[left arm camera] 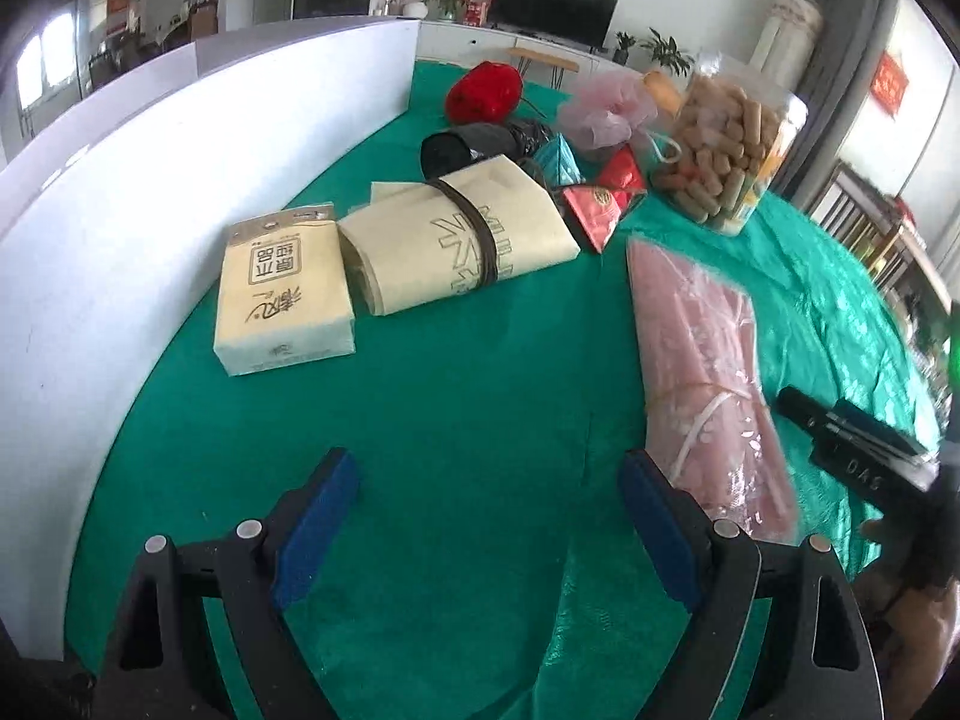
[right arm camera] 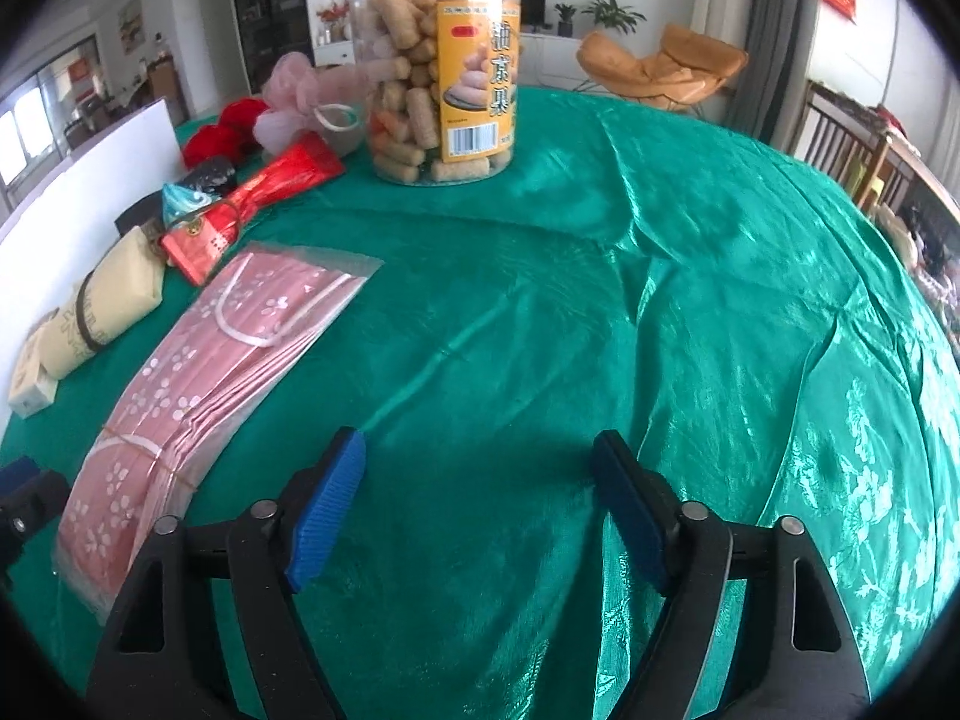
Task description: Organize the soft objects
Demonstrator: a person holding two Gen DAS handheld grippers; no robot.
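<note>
A pink flowered pack in clear plastic (left arm camera: 702, 384) lies on the green cloth, just right of my open, empty left gripper (left arm camera: 489, 480); it also shows in the right wrist view (right arm camera: 198, 384), left of my open, empty right gripper (right arm camera: 480, 456). A yellow tissue pack (left arm camera: 282, 294), a rolled cream bag with a dark band (left arm camera: 456, 240), a black roll (left arm camera: 468, 141), red yarn (left arm camera: 483, 90), a pink mesh puff (left arm camera: 606, 102) and red packets (left arm camera: 594, 207) lie further back. The right gripper also shows in the left wrist view (left arm camera: 852, 432).
A clear jar of snack sticks (right arm camera: 435, 66) stands at the back of the table. A white board (left arm camera: 120, 192) walls the left side. The green cloth (right arm camera: 660, 300) is wrinkled and drops off at the right edge.
</note>
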